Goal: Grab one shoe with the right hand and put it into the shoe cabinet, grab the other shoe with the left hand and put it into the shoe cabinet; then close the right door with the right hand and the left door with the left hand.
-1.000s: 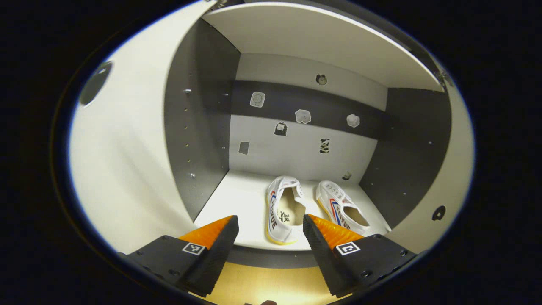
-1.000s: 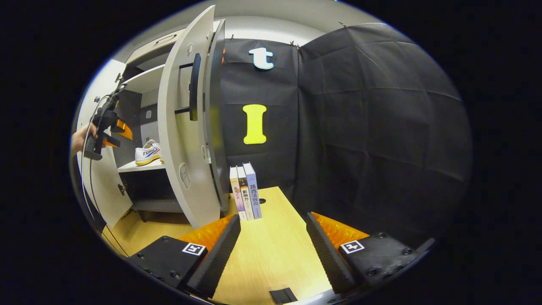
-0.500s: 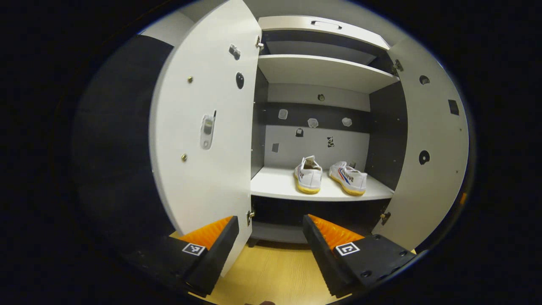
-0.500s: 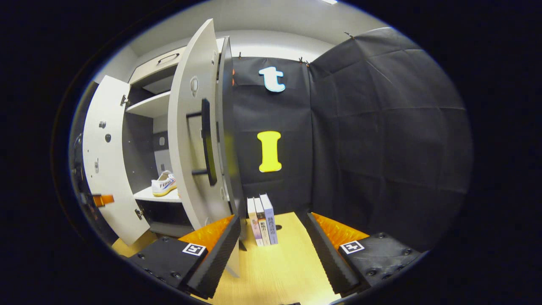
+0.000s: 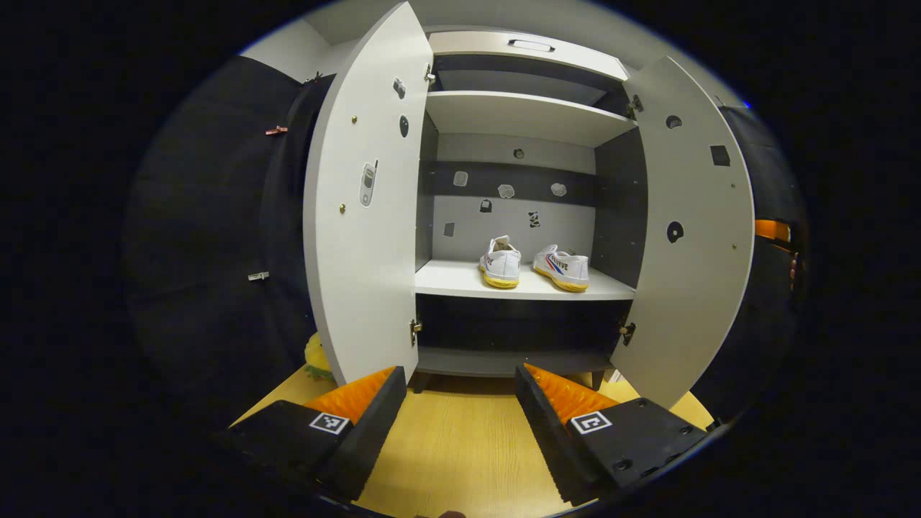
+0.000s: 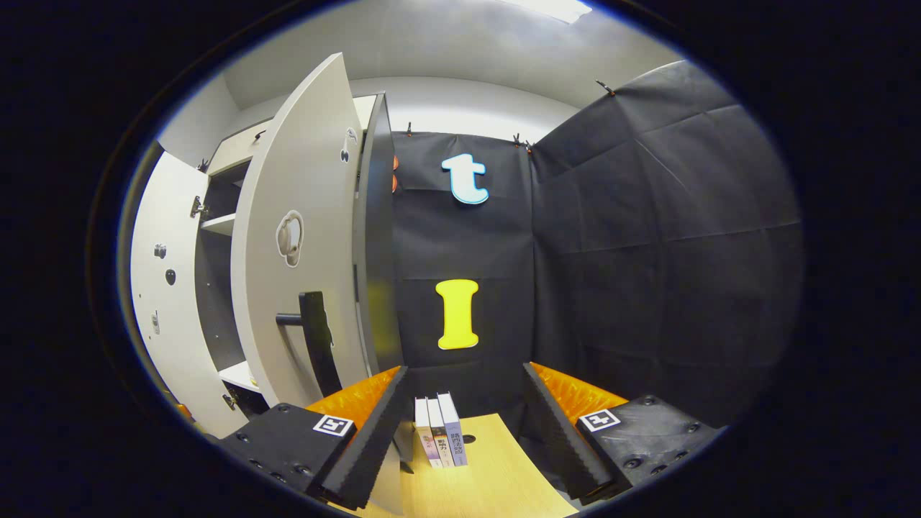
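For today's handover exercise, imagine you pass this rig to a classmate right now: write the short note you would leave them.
Left hand-held gripper: open, empty, facing the open shoe cabinet.
Right hand-held gripper: open, empty, beside the right door, near its black handle.
Things: both shoes, left shoe and right shoe, stand side by side on the middle shelf.
Done: both shoes are in the cabinet.
Left: close the right door with the right gripper, then the left door with the left gripper. Both doors stand wide open.
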Available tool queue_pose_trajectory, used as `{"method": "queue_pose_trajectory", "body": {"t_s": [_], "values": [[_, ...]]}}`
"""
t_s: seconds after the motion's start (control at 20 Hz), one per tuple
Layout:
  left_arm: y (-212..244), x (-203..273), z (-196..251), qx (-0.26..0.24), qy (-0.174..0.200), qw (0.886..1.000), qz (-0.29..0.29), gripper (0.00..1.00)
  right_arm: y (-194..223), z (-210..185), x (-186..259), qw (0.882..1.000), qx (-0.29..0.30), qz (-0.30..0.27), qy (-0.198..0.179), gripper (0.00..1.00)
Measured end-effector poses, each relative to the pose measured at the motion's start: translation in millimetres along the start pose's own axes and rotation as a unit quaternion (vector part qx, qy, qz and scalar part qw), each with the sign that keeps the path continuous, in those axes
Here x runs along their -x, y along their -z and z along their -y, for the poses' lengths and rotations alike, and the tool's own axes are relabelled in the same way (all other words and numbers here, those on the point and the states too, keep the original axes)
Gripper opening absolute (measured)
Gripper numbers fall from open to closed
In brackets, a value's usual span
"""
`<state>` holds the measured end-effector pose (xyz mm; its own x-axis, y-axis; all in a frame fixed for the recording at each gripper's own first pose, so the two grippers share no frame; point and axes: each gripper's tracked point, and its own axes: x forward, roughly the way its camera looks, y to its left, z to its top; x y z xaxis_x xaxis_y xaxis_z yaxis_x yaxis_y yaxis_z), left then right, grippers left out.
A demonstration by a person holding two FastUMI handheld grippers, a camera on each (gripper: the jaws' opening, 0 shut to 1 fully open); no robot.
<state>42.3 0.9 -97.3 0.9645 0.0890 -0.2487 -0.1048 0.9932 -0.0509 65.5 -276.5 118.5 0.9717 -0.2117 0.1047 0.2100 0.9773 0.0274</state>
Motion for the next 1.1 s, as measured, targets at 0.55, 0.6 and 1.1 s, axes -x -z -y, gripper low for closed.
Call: {"method": "queue_pose_trajectory", "body": {"t_s": [0.55, 0.6, 1.1], "values": [[-5, 8, -10, 0.003, 0.019, 1.000, 0.000, 0.95, -11, -34, -9, 1.000, -0.006, -0.010, -0.005, 0.97], [-5, 9, -14, 0.006, 0.019, 1.000, 0.000, 0.95, -10, -36, -8, 1.000, -0.012, -0.012, -0.004, 0.97], [-4, 20, -61, 0.023, -0.005, 1.000, -0.001, 0.95, -3, -101, 5, 0.999, -0.026, -0.024, -0.026, 1.00]]}}
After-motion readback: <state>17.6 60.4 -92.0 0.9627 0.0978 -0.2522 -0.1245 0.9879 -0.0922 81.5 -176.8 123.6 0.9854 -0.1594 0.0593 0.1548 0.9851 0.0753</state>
